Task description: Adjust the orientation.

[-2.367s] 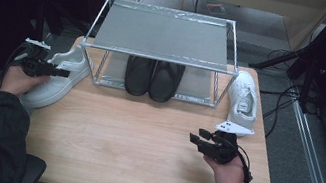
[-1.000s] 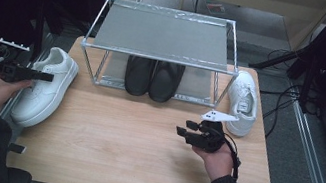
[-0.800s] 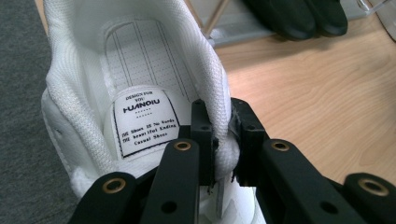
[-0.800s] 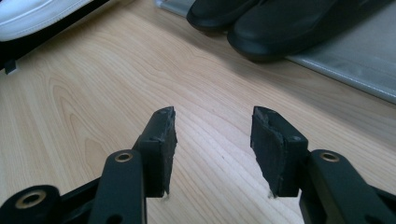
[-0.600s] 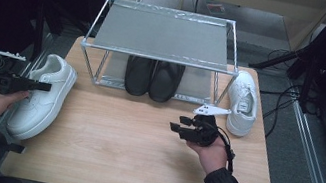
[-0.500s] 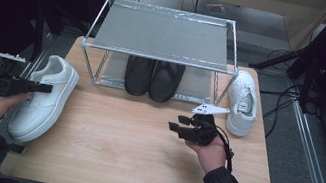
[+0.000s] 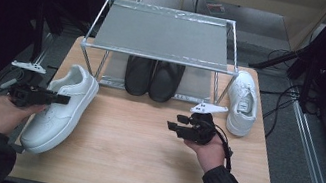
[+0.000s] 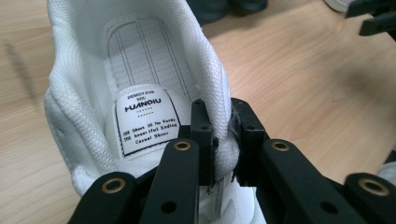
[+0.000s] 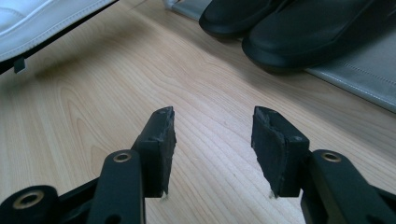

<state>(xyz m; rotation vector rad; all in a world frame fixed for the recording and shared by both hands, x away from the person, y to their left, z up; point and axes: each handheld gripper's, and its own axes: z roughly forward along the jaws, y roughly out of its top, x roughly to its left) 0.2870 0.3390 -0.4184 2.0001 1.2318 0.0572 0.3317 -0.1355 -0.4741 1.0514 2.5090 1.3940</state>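
Light wooden table [image 7: 140, 153], with a grey metal two-tier shoe rack [image 7: 163, 35] standing at its far edge and a pair of black shoes [image 7: 153, 77] on the rack's lower tier.

White leather low-top sneaker [image 7: 62, 106] at the table's left edge, toe toward the person. Its twin, a second white sneaker [image 7: 242, 103], lies beside the rack's right leg.

Sneaker likely light; sole stiff, upper smooth and a bit slippery. Padded collar is soft and compresses, so it gives a sure bite.

Left tongs [image 8: 223, 140] pinch the collar wall, one pad inside, one outside.

Right tongs [image 9: 212, 140] spread, nothing between them, over bare table.
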